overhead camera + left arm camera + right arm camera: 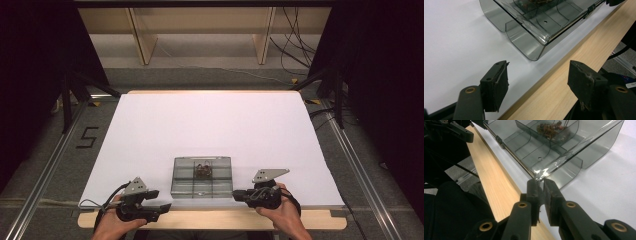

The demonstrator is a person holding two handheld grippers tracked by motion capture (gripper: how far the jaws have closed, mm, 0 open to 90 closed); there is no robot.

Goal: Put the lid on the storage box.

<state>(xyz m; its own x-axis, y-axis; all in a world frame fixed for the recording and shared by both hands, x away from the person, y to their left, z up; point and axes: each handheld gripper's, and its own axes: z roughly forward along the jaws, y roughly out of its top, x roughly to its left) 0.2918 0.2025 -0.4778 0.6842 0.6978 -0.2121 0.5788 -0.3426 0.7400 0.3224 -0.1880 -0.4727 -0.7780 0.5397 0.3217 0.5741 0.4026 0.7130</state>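
I had the smoked-grey clear plastic organiser box (202, 176) sitting near the front edge of the white table sheet (210, 125), about centre, between my two grippers. Box was see-through w/ a tinted grey cast, split by curved dividers into small compartments, and its lid (574, 150) stood raised at the corner nearest the right gripper. One compartment in the back row, middle, held a tangle of brownish bits (202, 171) (couldn't tell what they were, too small); the compartments nearest me looked bare, one w/ a little hole in its floor. A dark latch (590, 7) sat on the front wall.

Right gripper (541, 185) was at the box's front right corner, jaws almost together w/ only a thin gap. The lid's corner edge ran right down to the pad tips; whether the pads actually pinched it I couldn't tell.

Left gripper (537, 77) hung off the box's front left corner, jaws wide apart, nothing between them, not touching the box. It sat over the line where the white sheet met the bare wooden table edge (579, 50).
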